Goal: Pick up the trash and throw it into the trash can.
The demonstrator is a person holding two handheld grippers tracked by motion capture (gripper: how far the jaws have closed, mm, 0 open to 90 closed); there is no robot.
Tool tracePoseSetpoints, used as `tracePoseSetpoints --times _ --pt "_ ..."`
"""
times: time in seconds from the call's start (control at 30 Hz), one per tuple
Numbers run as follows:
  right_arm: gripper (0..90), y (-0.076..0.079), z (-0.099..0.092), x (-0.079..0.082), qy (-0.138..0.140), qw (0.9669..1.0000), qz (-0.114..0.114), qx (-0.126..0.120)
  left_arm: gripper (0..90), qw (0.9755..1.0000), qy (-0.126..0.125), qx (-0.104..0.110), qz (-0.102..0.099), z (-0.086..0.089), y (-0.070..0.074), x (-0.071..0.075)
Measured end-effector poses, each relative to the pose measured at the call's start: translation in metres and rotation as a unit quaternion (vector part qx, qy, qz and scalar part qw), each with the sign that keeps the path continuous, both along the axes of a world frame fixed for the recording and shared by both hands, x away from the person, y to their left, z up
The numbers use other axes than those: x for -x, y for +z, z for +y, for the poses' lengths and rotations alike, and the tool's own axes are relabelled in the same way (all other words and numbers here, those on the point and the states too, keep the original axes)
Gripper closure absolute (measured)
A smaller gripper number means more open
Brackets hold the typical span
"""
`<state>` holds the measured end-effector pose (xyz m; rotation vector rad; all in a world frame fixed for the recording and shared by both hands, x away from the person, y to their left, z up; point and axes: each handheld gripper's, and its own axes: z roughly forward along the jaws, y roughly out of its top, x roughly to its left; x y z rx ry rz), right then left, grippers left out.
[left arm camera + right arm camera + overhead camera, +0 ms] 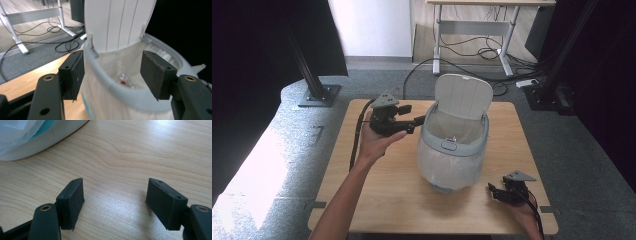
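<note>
White bin open at mid-table, both claws released

Pale wood is what we see under everything: the table (pixel 377 195) carries a white bin (pixel 452 160) at its middle, a little nearer the far edge than the near one. The bin's lid (pixel 462 96) stands upright, hinged at the far side, and a translucent bag (pixel 451 167) lines it and drapes down over the outside. In the left claw view we make out something clear with a red spot (pixel 123 81) lying inside the bag; we cannot tell what it is.

Our left claw (pixel 414 123) is held up off the table on the bin's left, toward the far-left corner, its tips just beside the grey rim (pixel 427 134). Its jaws stand wide apart and grip nothing; in the left claw view the rim (pixel 117 91) runs across the gap between them, though we cannot tell whether either pad touches it.

Our right claw (pixel 493 191) sits low near the near-right corner, close to the near edge, apart from the bin. In the right claw view (pixel 115 197) its jaws are spread over bare wood, released, with the bin's base (pixel 35 142) beyond them.
</note>
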<state>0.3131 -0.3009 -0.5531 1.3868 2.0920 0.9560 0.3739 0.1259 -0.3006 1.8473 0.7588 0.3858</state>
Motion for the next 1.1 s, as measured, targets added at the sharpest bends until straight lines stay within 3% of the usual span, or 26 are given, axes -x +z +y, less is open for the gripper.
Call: tracePoseSetpoints --times 0.4,0.6,1.0,1.1 --pt "29.6 0.0 0.0 0.0 -0.001 1.0 0.0 0.0 36.5 0.9998 0.017 0.006 -0.002 0.043 -0.024 0.018" --pt "29.6 0.0 0.0 0.0 -0.001 1.0 0.0 0.0 36.6 0.9996 0.027 0.006 0.008 0.06 -0.045 0.026" --pt "29.5 0.0 0.0 0.0 -0.002 1.0 0.0 -0.001 36.7 0.9979 0.048 -0.009 0.042 0.07 -0.091 0.034" --pt "29.5 0.0 0.0 0.0 -0.001 1.0 0.0 -0.001 36.6 0.9976 0.047 -0.004 0.051 0.072 -0.103 0.036"
